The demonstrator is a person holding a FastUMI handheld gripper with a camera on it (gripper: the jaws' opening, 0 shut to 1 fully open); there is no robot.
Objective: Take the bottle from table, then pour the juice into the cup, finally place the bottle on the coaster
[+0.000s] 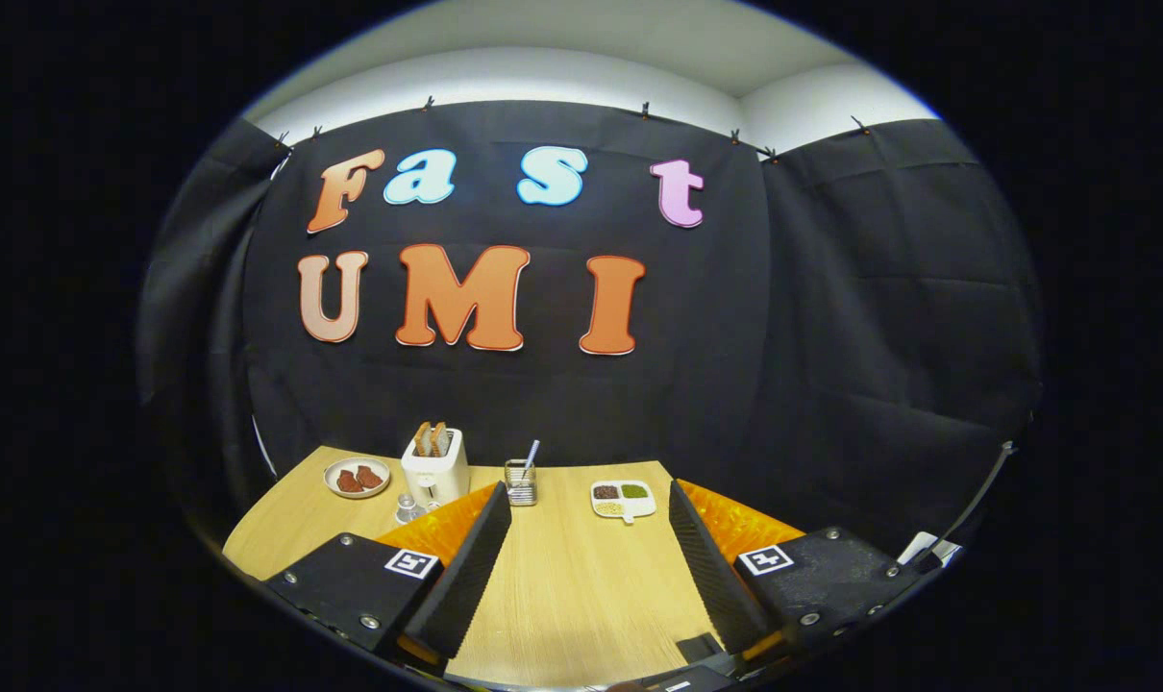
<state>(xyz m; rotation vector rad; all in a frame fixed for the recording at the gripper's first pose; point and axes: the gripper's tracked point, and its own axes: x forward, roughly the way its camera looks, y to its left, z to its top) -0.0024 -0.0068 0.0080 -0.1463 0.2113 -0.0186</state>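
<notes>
- Jaws wide apart, holding nothing; bare surface (pixel 581 586) between them, lower centre of frame.
- Beyond the jaws, mid-frame: holder (pixel 520 484) with a straw in it, standing upright. Could be the task's cup; cannot tell.
- Right of it: divided dish (pixel 624 500). Left: toaster (pixel 435 467), shaker (pixel 408 507) at its foot, plate (pixel 357 478) further left.
- Bottle and coaster: whereabouts cannot be told from here.
- Empty, spread jaws fit two stages alike: bottle yet to be gripped, or bottle already let go on the coaster. Not settled here.
- Either way, worth holding level and clear of the holder, which looks light and easily tipped.
</notes>
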